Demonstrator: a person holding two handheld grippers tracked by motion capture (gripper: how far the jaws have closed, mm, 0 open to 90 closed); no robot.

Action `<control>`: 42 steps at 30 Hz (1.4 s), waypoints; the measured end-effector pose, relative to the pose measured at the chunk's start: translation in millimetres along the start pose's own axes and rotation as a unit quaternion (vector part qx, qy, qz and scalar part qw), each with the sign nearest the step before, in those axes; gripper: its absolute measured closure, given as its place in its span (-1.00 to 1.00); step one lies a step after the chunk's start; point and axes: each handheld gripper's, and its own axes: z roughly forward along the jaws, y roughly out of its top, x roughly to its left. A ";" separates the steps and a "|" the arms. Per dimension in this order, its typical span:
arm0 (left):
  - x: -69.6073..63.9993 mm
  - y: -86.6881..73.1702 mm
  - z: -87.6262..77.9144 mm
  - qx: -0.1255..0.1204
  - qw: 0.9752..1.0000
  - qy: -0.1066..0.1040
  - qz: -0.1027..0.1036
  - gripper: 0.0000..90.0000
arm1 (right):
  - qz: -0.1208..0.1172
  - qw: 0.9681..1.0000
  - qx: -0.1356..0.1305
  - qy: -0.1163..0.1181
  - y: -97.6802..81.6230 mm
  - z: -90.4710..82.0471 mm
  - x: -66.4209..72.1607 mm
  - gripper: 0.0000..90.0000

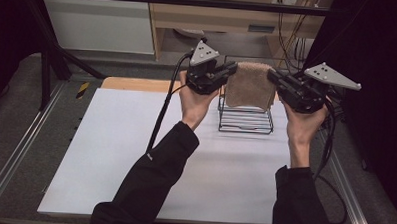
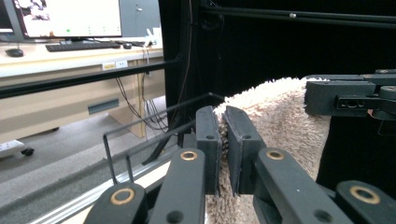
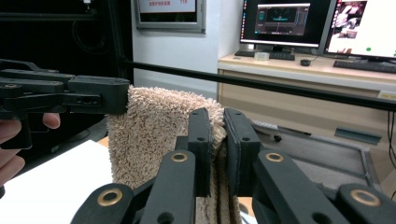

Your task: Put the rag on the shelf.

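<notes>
My left gripper [image 1: 231, 69] has its fingers [image 2: 208, 140] clamped on the left top corner of the beige towel [image 1: 249, 85]. The towel hangs between both grippers, above the black wire rack [image 1: 244, 121] on the white bench [image 1: 135, 155]. My right gripper [image 1: 273, 74] pinches the towel's right corner, fingers [image 3: 200, 140] closed.

A fluffy beige towel [image 1: 249, 86] hangs folded, pinched at both top corners, above the table.

My high camera looks down and forward over the table [image 1: 135, 155]; my 2 gripper cameras, close in, share the towel [image 2: 275, 116].
</notes>
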 end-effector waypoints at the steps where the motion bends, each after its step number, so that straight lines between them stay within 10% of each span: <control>1: 0.6 2.4 0.8 0.000 1.000 0.002 0.002 0.86 | -0.001 1.000 -0.001 -0.001 2.5 1.2 -0.6 0.82; 42: 16.5 39.7 53.1 -0.021 0.998 0.039 0.034 0.86 | -0.003 0.999 -0.034 -0.036 34.2 46.7 -48.2 0.82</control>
